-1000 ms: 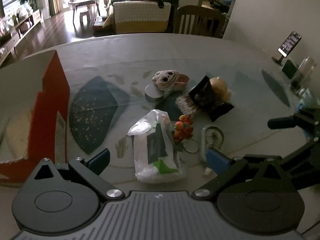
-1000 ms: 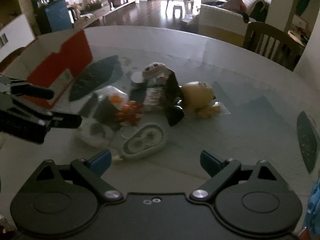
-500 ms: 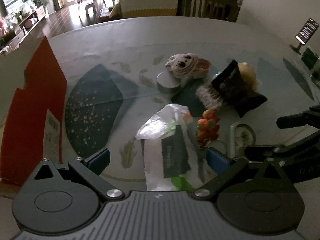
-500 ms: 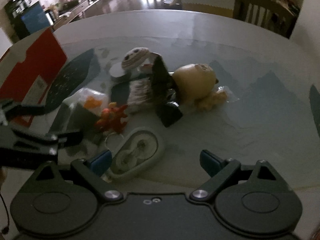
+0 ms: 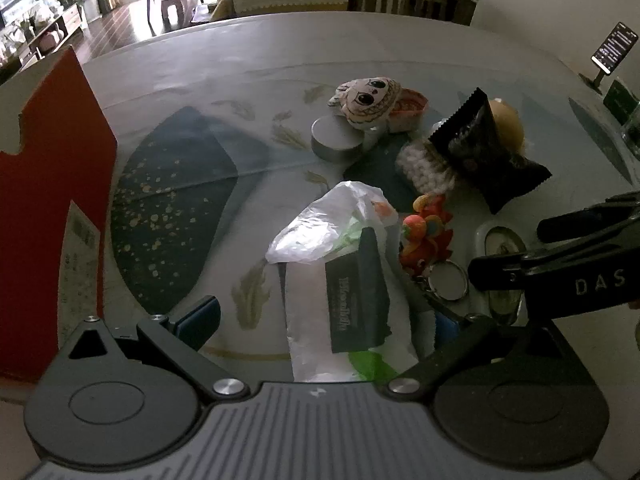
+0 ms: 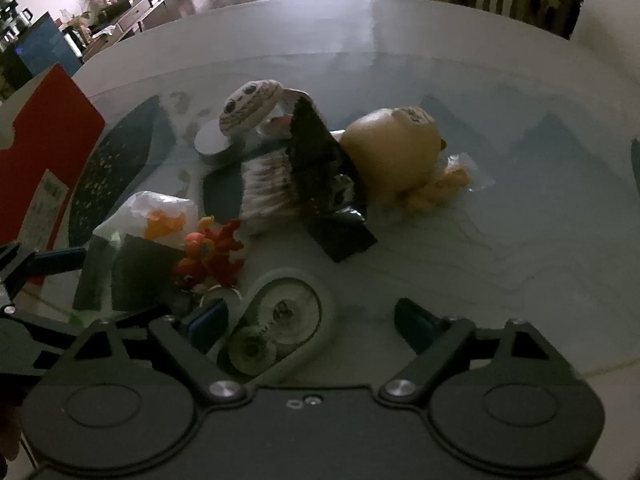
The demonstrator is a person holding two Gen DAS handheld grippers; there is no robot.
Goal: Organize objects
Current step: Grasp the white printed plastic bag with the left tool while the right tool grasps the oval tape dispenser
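Observation:
A white plastic-wrapped packet with a dark label (image 5: 344, 284) lies between the wide-apart fingers of my left gripper (image 5: 320, 320), which is open. To its right sit a red-orange keychain toy (image 5: 426, 236) and a white correction-tape dispenser (image 6: 280, 324). The dispenser lies between the fingers of my open right gripper (image 6: 312, 320), close to the left one. Further off are a black snack bag (image 6: 324, 168), a yellow plush (image 6: 392, 152), an owl-faced plush (image 5: 372, 100) and a round grey tin (image 5: 336, 140).
A red and white cardboard box (image 5: 44, 200) stands at the table's left edge. A phone on a stand (image 5: 612, 48) and a glass (image 5: 632, 128) sit at the far right. Wooden chairs and a sofa lie beyond the round table (image 6: 500, 260).
Both grippers have moved forward and down toward the pile. The packet now lies between the left fingers and the dispenser between the right fingers. Both stayed open.

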